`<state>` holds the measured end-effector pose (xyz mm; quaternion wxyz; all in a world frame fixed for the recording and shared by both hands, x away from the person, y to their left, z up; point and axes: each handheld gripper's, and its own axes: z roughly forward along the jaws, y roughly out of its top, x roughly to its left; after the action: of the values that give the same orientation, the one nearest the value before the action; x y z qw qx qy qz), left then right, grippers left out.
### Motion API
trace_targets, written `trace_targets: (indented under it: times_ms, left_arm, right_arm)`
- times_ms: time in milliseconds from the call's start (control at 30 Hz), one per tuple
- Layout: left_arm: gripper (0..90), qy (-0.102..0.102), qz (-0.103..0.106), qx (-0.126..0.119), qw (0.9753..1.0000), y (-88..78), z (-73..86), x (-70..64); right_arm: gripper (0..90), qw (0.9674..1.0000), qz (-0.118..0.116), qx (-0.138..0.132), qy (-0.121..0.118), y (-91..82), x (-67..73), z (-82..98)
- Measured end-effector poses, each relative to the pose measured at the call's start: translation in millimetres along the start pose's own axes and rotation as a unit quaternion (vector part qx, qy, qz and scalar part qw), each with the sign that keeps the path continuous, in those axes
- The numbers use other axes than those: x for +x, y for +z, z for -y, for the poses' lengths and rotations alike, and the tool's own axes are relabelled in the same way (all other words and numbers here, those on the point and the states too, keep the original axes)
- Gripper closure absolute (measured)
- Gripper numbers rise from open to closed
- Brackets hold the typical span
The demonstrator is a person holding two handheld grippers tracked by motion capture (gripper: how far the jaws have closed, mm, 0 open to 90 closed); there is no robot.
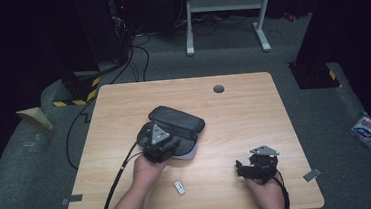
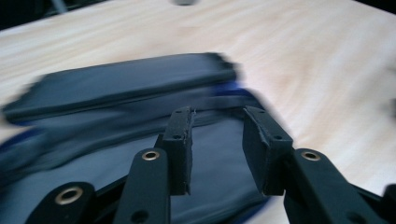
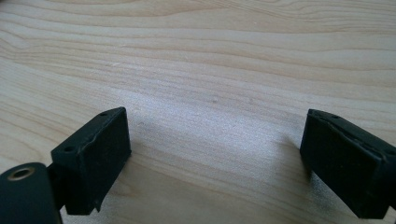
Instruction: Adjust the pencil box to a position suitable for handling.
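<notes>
Pouch (image 1: 177, 121), a dark soft fabric case with rounded corners, a blue edge and its flap raised at the far side, lies near the middle of the pale wood-grain desk (image 1: 244, 110), likely left open so its inside can be reached. The left tongs (image 2: 217, 135) hover over its near edge, jaws a little apart and gripping nothing. At about four o'clock from it the right tongs (image 3: 215, 154) rest spread wide over bare wood, seemingly waiting, with a small white tag (image 1: 179, 187) at six o'clock.
</notes>
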<state>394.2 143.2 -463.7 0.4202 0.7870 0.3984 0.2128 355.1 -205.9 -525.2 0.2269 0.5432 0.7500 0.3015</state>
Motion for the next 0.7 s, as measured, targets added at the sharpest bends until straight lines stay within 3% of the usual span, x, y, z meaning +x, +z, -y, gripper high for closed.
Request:
trace_targets:
  times_ms: [33,100,133,200,267,300,333,500,700]
  left_arm:
    - [62.5,-0.014,-0.021,-0.003,0.9997,-8.6,2.7,18.3]
    - [61.1,-0.020,-0.047,-0.004,0.9987,-16.7,6.0,34.7]
    - [60.6,-0.020,-0.047,-0.004,0.9987,-16.7,6.0,34.7]
    - [60.7,-0.029,-0.064,-0.005,0.9975,-23.5,9.9,51.2]
    - [61.9,-0.051,-0.082,-0.001,0.9953,-31.6,16.8,74.6]
    - [61.7,-0.051,-0.082,-0.001,0.9953,-31.6,16.8,74.6]
    - [61.4,-0.069,-0.089,0.002,0.9936,-34.8,21.6,86.0]
    - [53.0,-0.088,-0.091,0.031,0.9914,-28.7,34.5,94.2]
    - [48.2,-0.105,-0.086,0.033,0.9902,-22.3,41.0,93.1]
  right_arm:
    - [8.5,1.0000,0.000,0.000,0.000,0.0,0.1,0.0]
    - [8.6,1.0000,0.000,0.000,0.001,-0.1,0.3,0.1]
    - [8.6,1.0000,0.000,0.000,0.001,-0.1,0.3,0.1]
    - [8.6,1.0000,0.000,0.000,0.000,-0.1,0.3,0.1]
    - [8.8,1.0000,0.000,-0.001,0.000,0.0,0.3,0.1]
    - [8.8,1.0000,0.000,-0.001,0.000,0.0,0.3,0.1]
    - [9.0,1.0000,0.000,-0.001,0.000,-0.1,0.3,0.1]
    - [9.0,1.0000,0.000,-0.001,0.000,-0.1,0.4,0.2]
    - [12.8,1.0000,-0.006,-0.005,-0.006,-0.9,0.7,0.6]
